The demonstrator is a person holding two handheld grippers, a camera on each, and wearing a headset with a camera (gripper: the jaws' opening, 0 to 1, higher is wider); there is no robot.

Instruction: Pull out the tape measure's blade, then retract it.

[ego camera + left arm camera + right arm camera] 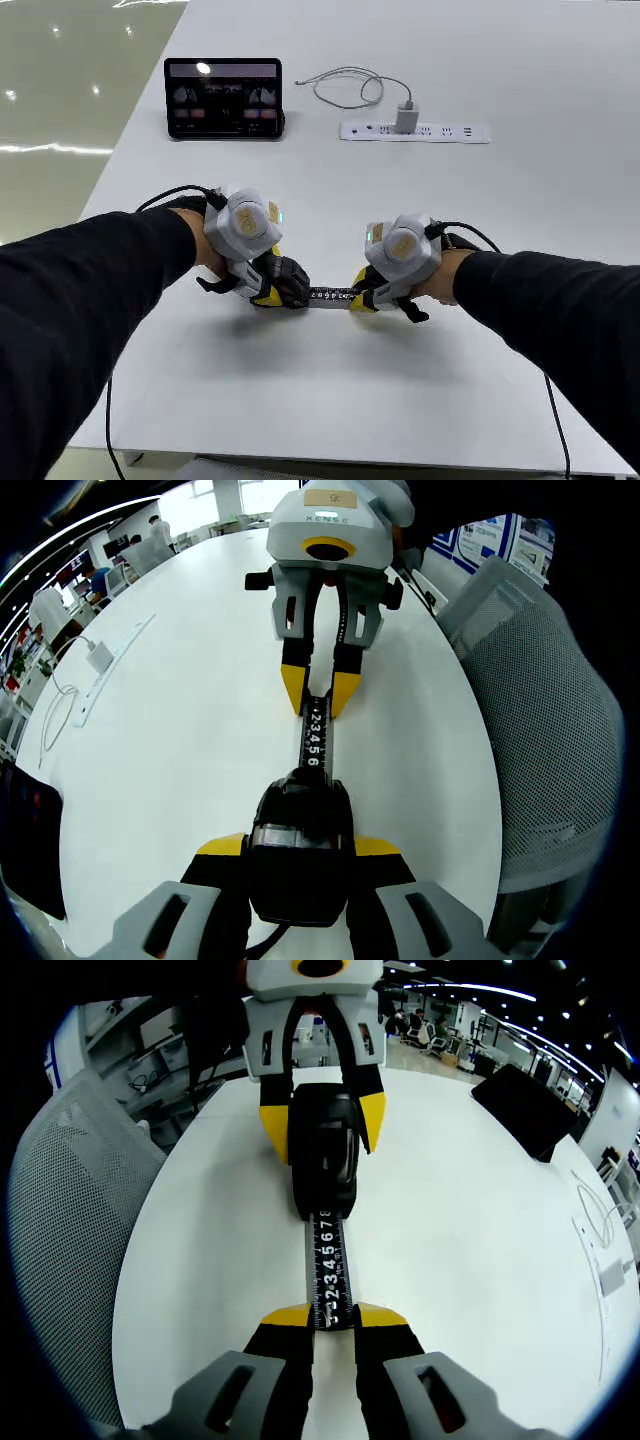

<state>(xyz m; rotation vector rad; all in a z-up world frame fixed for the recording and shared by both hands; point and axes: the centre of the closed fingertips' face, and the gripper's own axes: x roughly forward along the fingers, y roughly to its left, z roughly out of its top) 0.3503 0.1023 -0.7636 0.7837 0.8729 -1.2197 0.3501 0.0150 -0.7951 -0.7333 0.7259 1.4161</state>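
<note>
Black sleeves (80, 290) frame left gripper (272, 285) clamping tape measure (292, 282), its short blade (330, 295) running rightward into right gripper (358, 298)'s pinch.

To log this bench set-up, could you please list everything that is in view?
Table: one, white
Tape measure case: one, black, on the table
Blade: one, pale, partly pulled out
Tablet: one, black, table's far left
Power strip: one, white, far side, charger and cable plugged in
Mesh chair: one, grey, beside the table
Left hand-held gripper: one, grey and yellow, shut on the case
Right hand-held gripper: one, grey and yellow, shut on the blade
Sleeves: two, black
</note>
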